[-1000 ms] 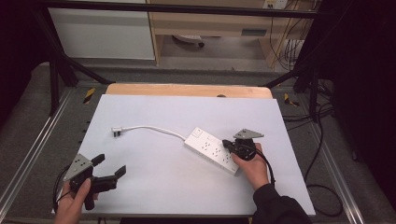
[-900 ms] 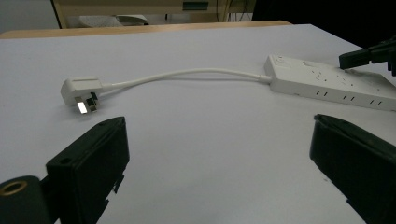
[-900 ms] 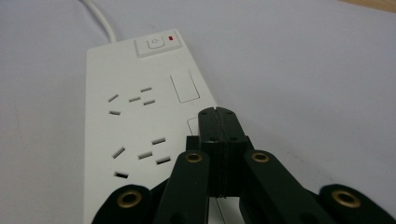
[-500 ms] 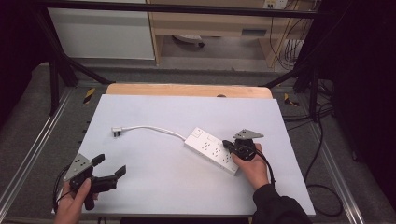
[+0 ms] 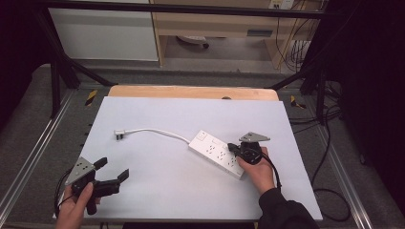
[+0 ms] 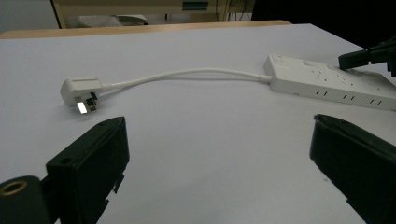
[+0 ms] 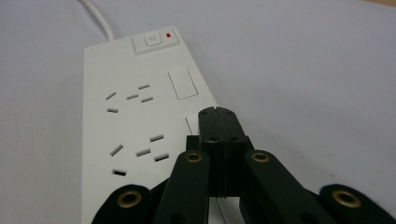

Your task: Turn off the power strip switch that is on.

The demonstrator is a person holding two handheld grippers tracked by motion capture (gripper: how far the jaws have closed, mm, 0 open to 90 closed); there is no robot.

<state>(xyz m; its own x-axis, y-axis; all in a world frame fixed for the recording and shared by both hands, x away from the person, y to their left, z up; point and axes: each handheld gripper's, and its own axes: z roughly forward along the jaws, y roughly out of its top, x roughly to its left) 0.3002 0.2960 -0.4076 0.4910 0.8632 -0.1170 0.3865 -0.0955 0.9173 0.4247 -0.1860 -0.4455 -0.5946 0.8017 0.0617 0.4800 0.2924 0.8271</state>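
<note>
On the pale grey table top [image 5: 157,191], seen from the high view, a long white plastic power strip [image 5: 217,153] lies right of centre, its white cord [image 5: 157,132] curving left to a white plug [image 5: 119,135]. The right gripper [image 5: 232,147] rests over the strip's near end; the left gripper [image 5: 112,173] sits near the front left corner, jaws spread.

From the left gripper view, its black jaws stand wide apart around bare table, plug and strip beyond.

From the right gripper view, the jaws are pressed together, empty, above the strip's sockets [image 7: 140,151].
</note>
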